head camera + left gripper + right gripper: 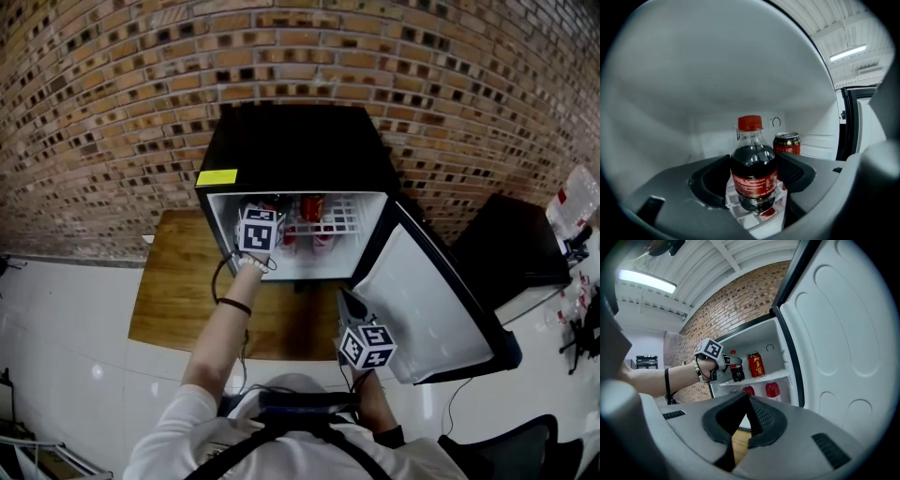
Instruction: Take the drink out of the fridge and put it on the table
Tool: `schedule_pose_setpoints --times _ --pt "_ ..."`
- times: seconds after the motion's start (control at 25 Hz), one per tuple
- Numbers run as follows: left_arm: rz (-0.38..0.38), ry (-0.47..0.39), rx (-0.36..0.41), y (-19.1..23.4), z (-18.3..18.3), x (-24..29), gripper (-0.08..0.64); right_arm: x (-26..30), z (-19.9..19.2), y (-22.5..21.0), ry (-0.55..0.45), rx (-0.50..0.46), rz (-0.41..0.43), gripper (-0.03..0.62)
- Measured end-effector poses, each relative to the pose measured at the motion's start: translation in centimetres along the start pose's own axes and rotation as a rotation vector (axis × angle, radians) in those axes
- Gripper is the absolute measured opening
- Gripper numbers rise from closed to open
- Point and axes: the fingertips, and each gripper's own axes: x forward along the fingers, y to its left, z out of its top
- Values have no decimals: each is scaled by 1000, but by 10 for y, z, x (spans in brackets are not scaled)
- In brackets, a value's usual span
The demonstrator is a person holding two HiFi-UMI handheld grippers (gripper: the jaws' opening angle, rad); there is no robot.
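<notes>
Bottle [753, 161] of dark cola with a red cap stands on the top wire shelf [352, 217] inside the open fridge [300, 150], just beside a red can [787, 143]. The left gripper [754, 170] presses its jaws on both sides of it. The right gripper [746, 404] is closed and empty, near the fridge door [441, 300].

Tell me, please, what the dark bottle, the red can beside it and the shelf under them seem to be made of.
The bottle is probably clear, glossy plastic: dark liquid shows through and highlights sit on it. The red can is likely metal, as its top rim gleams. The shelf is a white wire grid, perhaps coated metal; the look leaves this open.
</notes>
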Motion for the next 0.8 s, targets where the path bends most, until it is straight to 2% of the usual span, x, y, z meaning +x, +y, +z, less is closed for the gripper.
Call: schedule_pose_setpoints --times 0.4,0.6,0.8 --pt "-25 -21 -48 -7 2 -16 302 2 -2 0 6 -6 10 14" --pt "-64 -78 -66 -22 4 -51 302 5 -7 4 15 -1 22 14" --pt "-107 -106 -72 -41 -12 -90 302 9 -11 11 29 -1 41 14"
